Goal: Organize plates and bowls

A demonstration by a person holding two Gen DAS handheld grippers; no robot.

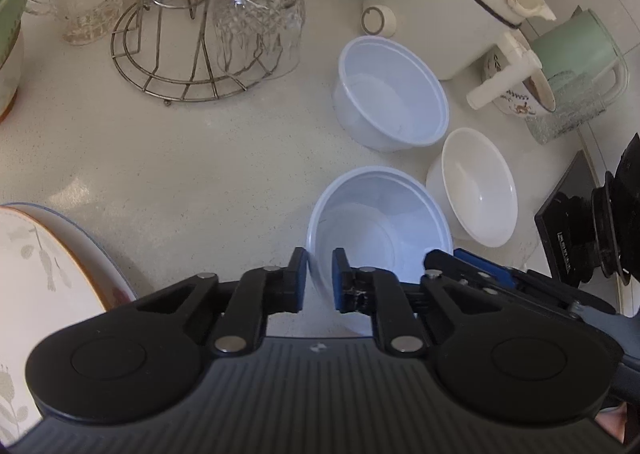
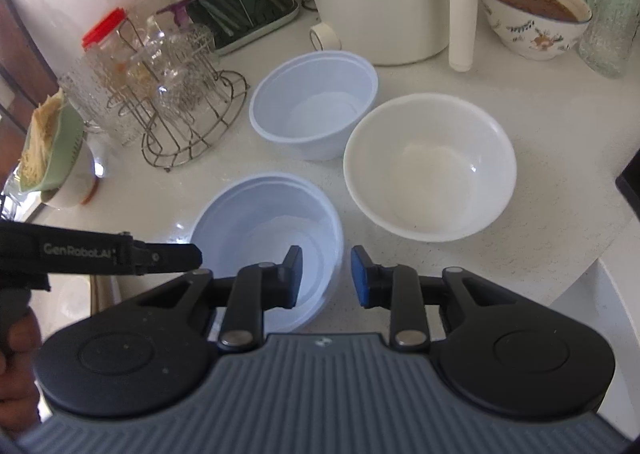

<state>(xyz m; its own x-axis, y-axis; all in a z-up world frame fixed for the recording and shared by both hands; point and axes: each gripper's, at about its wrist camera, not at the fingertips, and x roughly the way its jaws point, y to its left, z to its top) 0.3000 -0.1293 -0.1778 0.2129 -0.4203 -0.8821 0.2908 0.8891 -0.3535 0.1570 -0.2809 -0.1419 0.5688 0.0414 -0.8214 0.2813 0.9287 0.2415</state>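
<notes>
Straddling the near bowl [image 1: 380,230] rim, left gripper [image 1: 320,278] jaws barely apart; right gripper [image 2: 326,274] jaws parted, unpressed.

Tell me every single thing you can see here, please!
plastic bowls: two, pale blue, nearest and behind it
white bowl: one, right of the blue ones
patterned bowl: one, white with flowers, brown filling, back right
appliance: one, white, back
wire rack: one, metal, holding clear glasses, left
chopstick holder: one, green, back left
jar: one, red lid, far left
patterned plates: at least two, white, near left
mug: one, green, back right
counter: one, white, underneath
left gripper: black, astride the nearest bowl's rim
right gripper: black, open, astride the same bowl's rim
hand: one, lower left
</notes>
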